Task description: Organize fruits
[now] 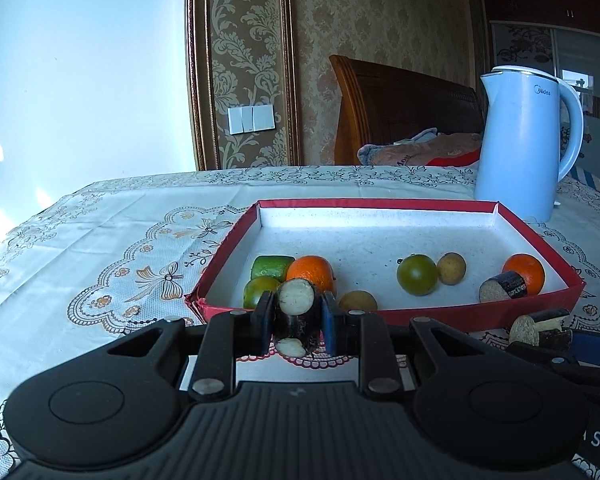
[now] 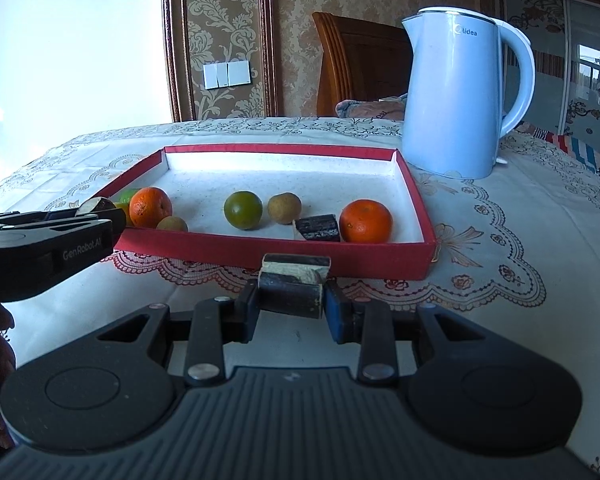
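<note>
A red tray (image 1: 420,314) (image 2: 260,252) with a white floor lies on the table. In it are two oranges (image 2: 150,207) (image 2: 365,221), green fruits (image 2: 243,210) (image 1: 271,266), brown round fruits (image 2: 284,208) and a dark sugarcane piece (image 2: 317,227). My left gripper (image 1: 296,322) is shut on a dark sugarcane piece (image 1: 296,300), held just before the tray's near left corner. My right gripper (image 2: 290,304) is shut on another sugarcane piece (image 2: 290,294) just before the tray's near wall. A second piece (image 2: 296,266) lies right behind it.
A light blue electric kettle (image 2: 456,96) stands on the table behind the tray's right end. A patterned lace tablecloth (image 2: 500,240) covers the table. A wooden headboard (image 1: 400,108) and bedding lie beyond the far edge.
</note>
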Demonstrator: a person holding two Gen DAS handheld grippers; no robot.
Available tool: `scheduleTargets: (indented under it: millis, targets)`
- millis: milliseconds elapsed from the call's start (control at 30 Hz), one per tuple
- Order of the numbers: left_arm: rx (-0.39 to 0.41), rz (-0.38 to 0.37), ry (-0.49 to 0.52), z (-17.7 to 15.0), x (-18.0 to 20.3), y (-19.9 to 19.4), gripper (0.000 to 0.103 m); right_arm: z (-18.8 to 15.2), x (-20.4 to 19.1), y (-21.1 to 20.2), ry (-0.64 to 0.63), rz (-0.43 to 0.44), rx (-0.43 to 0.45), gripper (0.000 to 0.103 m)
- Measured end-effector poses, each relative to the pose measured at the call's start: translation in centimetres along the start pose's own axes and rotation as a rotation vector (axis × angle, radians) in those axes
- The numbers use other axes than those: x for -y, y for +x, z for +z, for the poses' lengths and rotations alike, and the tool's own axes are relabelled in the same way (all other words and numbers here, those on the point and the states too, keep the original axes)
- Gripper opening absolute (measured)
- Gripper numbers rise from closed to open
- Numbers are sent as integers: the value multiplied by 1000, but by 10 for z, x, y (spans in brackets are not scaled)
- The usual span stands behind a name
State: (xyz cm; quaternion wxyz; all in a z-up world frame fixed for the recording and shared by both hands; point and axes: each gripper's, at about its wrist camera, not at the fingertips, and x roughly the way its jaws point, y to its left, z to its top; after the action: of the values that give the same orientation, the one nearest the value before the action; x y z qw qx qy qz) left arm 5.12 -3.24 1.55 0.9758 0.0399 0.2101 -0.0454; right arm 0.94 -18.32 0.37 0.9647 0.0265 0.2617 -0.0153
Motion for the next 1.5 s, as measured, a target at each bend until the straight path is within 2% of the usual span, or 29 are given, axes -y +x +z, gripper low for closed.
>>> scheduleTargets:
  millis: [300, 500, 800, 1033, 1500]
  targets:
    - [4, -13, -17, -2, -3, 0, 24, 0, -1, 1, -4, -4, -6, 32]
    - [-38, -19, -42, -4, -7, 8, 24, 1, -1, 6, -6, -1, -32, 32]
    - [8, 29, 33, -6, 5, 4, 24, 0, 2, 6, 11, 29, -32, 32]
    - [21, 65, 11, -6, 2, 1, 24, -1, 3, 9, 16, 63, -59, 32]
    - [-10, 52, -14, -5, -2, 3, 24, -2, 5, 3, 24, 57, -27, 32]
